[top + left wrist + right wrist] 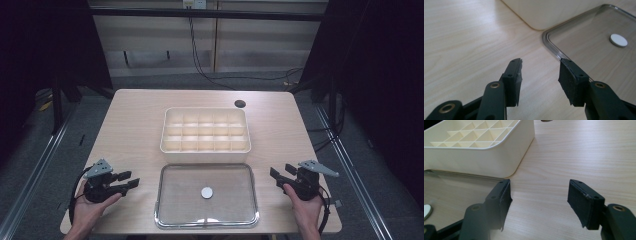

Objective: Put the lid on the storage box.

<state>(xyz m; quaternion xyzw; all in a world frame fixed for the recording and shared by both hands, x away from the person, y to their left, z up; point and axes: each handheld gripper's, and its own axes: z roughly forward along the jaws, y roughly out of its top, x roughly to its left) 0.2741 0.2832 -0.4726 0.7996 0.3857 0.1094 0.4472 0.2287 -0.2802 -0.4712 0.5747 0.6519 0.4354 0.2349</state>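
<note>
Fingers on both my grippers stand apart with nothing between them, and both rest low at the near edge of the desk [135, 120]. My left gripper [131, 181] sits just left of the clear tray [165, 180] and points right toward it; my right gripper [280, 177] sits just right of it and points left. So the tray lies between my two hands, with its long axis running left to right across the desk. One small white disc [207, 192] lies flat near the middle of the tray, inward from each hand and about equally near to both; I judge either could reach it, coming in over the raised rim. In the left gripper view the disc [618, 40] shows beyond my right-hand finger [569, 80]. Farther off, touching or just behind the tray's far rim, stands one cream box [205, 131] with its divided compartments all bare. I count fifteen, three rows of five. Beyond it one dark round hole [240, 103] marks the desk.
</note>
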